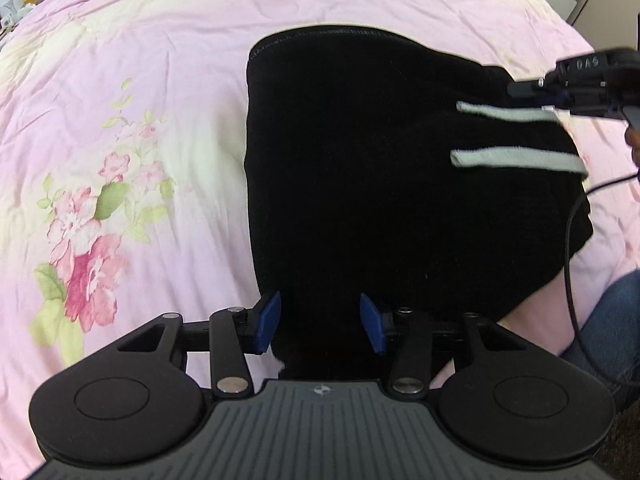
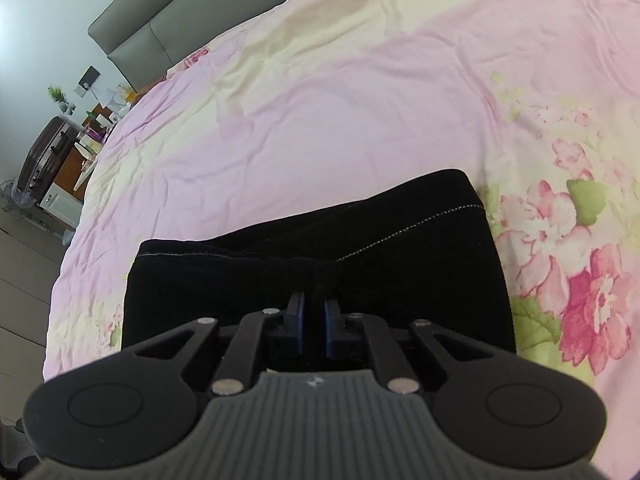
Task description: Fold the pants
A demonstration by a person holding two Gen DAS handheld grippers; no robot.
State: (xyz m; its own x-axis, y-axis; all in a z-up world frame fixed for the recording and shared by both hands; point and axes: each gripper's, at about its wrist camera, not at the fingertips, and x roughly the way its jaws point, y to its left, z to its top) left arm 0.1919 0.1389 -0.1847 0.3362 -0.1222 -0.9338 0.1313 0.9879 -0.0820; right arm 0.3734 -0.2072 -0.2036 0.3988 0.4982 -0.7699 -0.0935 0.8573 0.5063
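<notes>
The black pants (image 1: 380, 184) lie folded on the pink floral bedspread (image 1: 140, 80), with two grey drawstrings (image 1: 516, 158) across their right side. My left gripper (image 1: 320, 320) is open, its blue pads over the near edge of the pants, holding nothing. In the right wrist view the pants (image 2: 400, 248) show a stitched hem, and my right gripper (image 2: 314, 312) is shut on a bunched fold of the black fabric. The right gripper also shows in the left wrist view (image 1: 584, 84) at the pants' right edge by the drawstrings.
The bedspread (image 2: 320, 100) stretches wide beyond the pants. A grey headboard (image 2: 160, 20) and a cluttered bedside table (image 2: 92, 120) stand at the far left of the right wrist view. A black cable (image 1: 572, 260) and a blue-jeaned leg (image 1: 608, 320) are at the right.
</notes>
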